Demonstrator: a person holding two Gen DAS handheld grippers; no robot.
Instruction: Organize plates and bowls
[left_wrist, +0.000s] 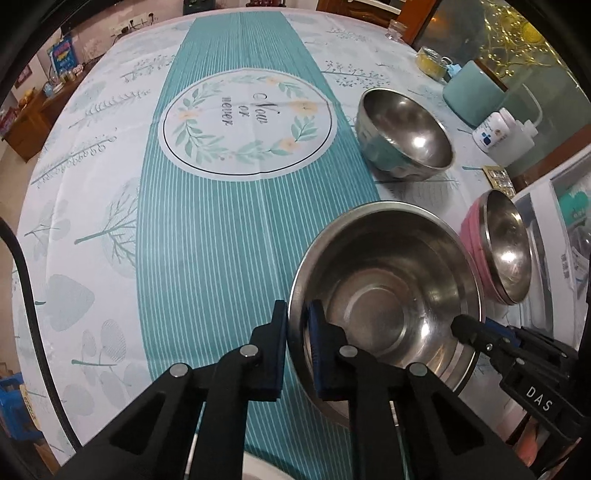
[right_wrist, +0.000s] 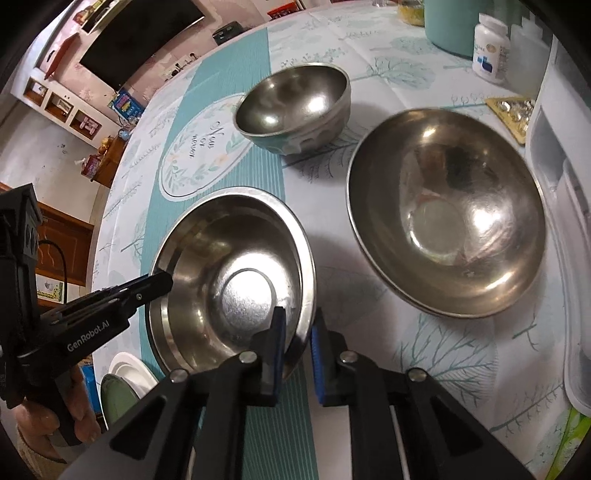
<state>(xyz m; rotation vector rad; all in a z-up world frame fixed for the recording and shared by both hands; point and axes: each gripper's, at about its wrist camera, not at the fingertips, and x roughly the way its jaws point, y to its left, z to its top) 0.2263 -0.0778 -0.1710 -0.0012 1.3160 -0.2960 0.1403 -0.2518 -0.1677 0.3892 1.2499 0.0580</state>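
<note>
A wide steel bowl (left_wrist: 384, 280) stands on the teal striped tablecloth (left_wrist: 207, 229). My left gripper (left_wrist: 298, 309) is shut on its left rim, one pad outside and one inside. My right gripper (right_wrist: 299, 314) is shut on the opposite rim of the same bowl (right_wrist: 229, 258). Each gripper shows in the other's view: the right gripper (left_wrist: 463, 326) and the left gripper (right_wrist: 160, 282). A teal-sided steel bowl (left_wrist: 406, 136) (right_wrist: 295, 103) sits farther back. A pink-sided steel bowl (left_wrist: 506, 247) (right_wrist: 447, 210) is to the right. A white plate (right_wrist: 129, 367) and a green plate (right_wrist: 118, 400) lie stacked at the near edge.
A white pill bottle (right_wrist: 489, 48), a teal canister (left_wrist: 472, 92) and a blister pack (right_wrist: 513, 110) stand along the right side. A white box (right_wrist: 561, 229) borders the pink-sided bowl. A person's hand (right_wrist: 44, 424) holds the left gripper.
</note>
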